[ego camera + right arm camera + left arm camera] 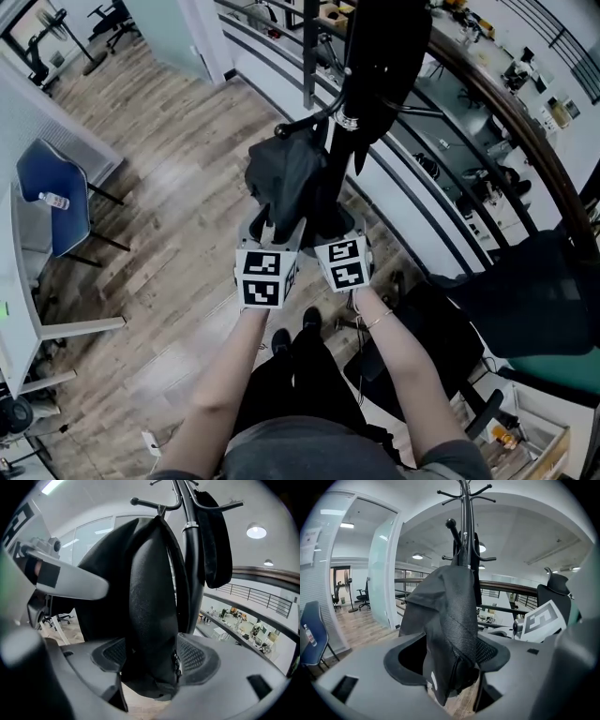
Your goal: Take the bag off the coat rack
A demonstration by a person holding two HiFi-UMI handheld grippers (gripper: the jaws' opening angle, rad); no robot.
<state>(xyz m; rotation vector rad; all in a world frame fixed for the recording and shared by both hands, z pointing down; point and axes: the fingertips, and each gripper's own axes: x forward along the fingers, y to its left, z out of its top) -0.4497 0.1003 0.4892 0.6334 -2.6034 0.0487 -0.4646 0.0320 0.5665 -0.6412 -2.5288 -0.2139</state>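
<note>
Wood-floored office, coat rack (309,56) at 12 o'clock: bag (286,176) hangs from its hook, left gripper (450,663) and right gripper (152,658) both pinching its bottom; lift-off not yet done.

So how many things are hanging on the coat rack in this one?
2. In the right gripper view, the black bag hangs from a hook left of the coat rack pole; a second dark item hangs right of it. Others may be hidden.
</note>
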